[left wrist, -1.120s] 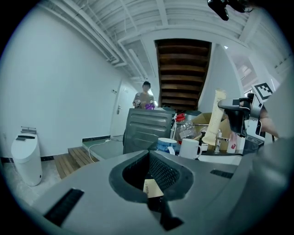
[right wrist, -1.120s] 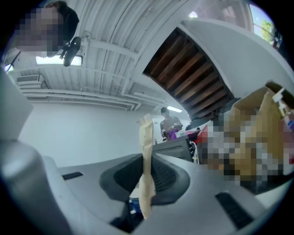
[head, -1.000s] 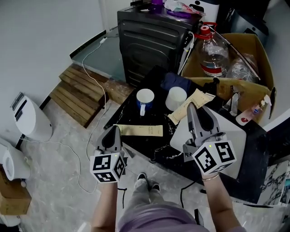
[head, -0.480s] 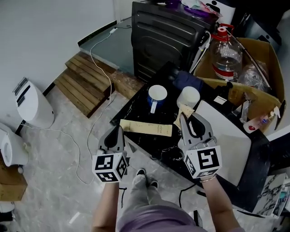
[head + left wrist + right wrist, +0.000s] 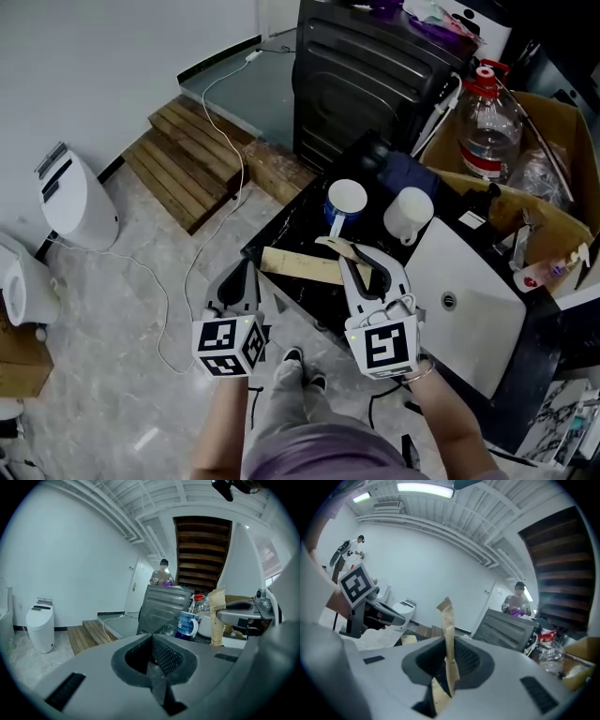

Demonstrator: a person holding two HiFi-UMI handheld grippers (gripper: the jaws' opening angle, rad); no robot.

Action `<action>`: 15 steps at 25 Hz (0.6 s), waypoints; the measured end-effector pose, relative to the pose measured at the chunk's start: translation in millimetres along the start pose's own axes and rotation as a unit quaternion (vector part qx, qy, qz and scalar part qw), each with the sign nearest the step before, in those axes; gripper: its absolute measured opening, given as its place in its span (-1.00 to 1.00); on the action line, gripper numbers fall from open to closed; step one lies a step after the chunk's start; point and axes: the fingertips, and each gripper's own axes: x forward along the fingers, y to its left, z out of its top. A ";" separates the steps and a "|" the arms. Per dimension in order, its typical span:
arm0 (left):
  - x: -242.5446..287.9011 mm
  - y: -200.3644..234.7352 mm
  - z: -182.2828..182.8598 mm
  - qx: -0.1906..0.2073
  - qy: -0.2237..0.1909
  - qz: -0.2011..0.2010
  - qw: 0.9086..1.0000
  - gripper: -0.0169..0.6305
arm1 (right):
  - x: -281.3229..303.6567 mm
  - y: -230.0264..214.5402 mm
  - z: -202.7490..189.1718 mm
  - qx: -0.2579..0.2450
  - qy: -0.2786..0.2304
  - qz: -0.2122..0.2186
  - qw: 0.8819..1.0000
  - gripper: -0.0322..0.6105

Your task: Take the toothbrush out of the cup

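Kraft packet [image 5: 295,266] lies before blue mug [image 5: 346,202].

no legible text; only blurred print on the tan packet [image 5: 217,616]

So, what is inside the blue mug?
From above, the blue mug shows only its white inside, and nothing sticks out. Its near wall may hide part of the bottom.

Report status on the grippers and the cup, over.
Left gripper shut, empty. Right gripper shut on tan packet. Blue cup: no toothbrush seen inside. Second packet lies nearby.
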 end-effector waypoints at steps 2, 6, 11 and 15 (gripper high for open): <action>1.2 2.7 -0.7 -0.003 0.000 0.002 1.000 -0.94 | 7.4 9.1 -2.1 -0.006 0.009 0.012 1.000 -0.72; 5.3 6.8 -1.7 -0.007 0.001 0.003 1.000 -0.94 | 23.1 22.6 -8.1 -0.016 0.029 0.031 0.999 -0.70; 10.0 12.7 -1.6 -0.009 0.004 0.004 1.000 -0.94 | 44.5 39.1 -19.7 -0.034 0.057 0.055 0.996 -0.67; 13.4 19.6 -0.5 -0.010 0.004 0.006 1.000 -0.94 | 57.3 49.8 -29.7 -0.053 0.078 0.068 0.993 -0.66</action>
